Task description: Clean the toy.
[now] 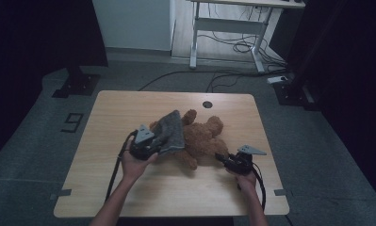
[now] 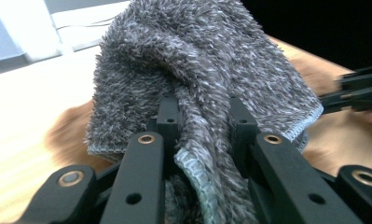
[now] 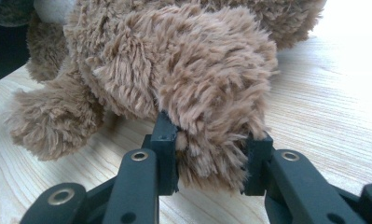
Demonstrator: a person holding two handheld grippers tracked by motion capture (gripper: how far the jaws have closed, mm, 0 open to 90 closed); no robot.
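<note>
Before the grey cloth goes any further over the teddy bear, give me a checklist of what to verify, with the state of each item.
1. Left tool clamped on the grey cloth: ok, a fold sits pinched between its jaws.
2. Right tool clamped on the teddy bear: ok, its jaws squeeze a furry limb.
3. Bear resting on the table: ok, it lies near the middle.
4. Cloth over the bear: not ok, it covers one end only; head and legs show.
5. Cloth free of snags underneath: cannot tell, its underside is hidden.
</note>
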